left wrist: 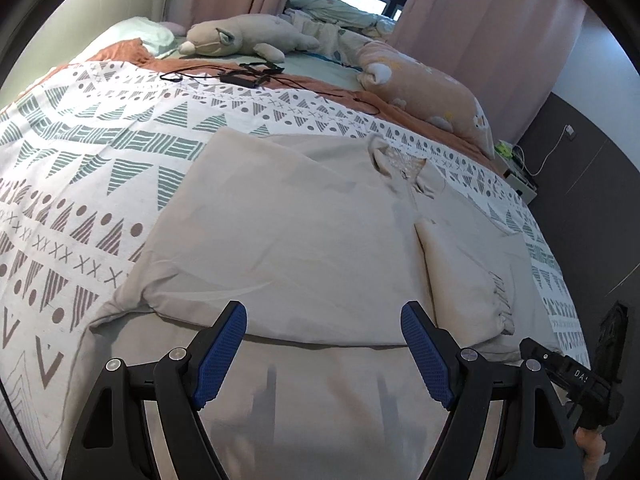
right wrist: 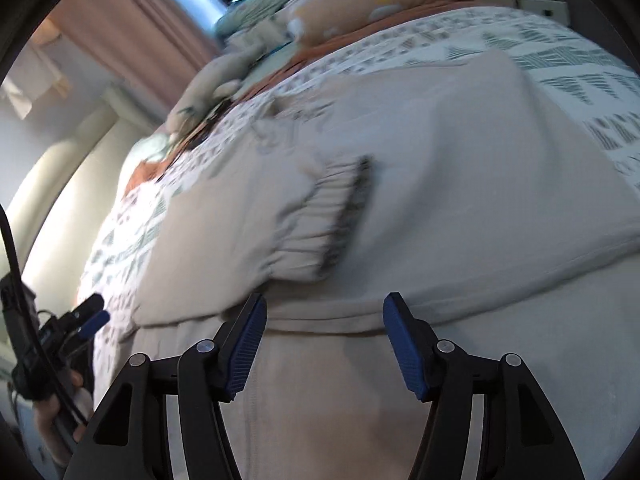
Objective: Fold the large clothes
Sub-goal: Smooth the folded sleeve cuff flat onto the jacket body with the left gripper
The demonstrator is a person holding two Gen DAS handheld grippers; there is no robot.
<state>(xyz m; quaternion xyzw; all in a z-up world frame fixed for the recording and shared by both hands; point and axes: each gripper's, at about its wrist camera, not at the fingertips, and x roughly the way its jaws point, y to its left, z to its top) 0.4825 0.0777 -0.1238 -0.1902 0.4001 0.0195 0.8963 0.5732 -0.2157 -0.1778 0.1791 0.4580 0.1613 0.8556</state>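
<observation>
The bed [left wrist: 72,184] fills both views, spread with a white cover printed in grey and brown triangles. On it, toward the near edge, lies the task's thing, a large beige sweatshirt [left wrist: 288,232], partly folded already: its sides are turned in over the body, the collar [left wrist: 396,164] points toward the pillows, and a lower layer of the same cloth runs out under both tools. Beyond it sit a plush toy [left wrist: 244,38], an orange pillow [left wrist: 428,84] and some black cables [left wrist: 248,74], all well apart from the garment. In the right wrist view a sleeve lies across the body, ending in a ribbed cuff [right wrist: 320,220] with a dark edge. The cloth looks thick, soft and limp, likely light for its bulk and not slippery; it will sag and drag rather than hold a shape, so I judge it best taken at two spaced points along one folded edge, pinching all layers together. The left hand-held gripper [left wrist: 324,320] stands wide with nothing between its blue pads, poised just over the near fold. The right hand-held gripper [right wrist: 324,312] is parted too, somewhat narrower, empty, above the fold edge below the cuff. Each tool shows at the rim of the other's view.
</observation>
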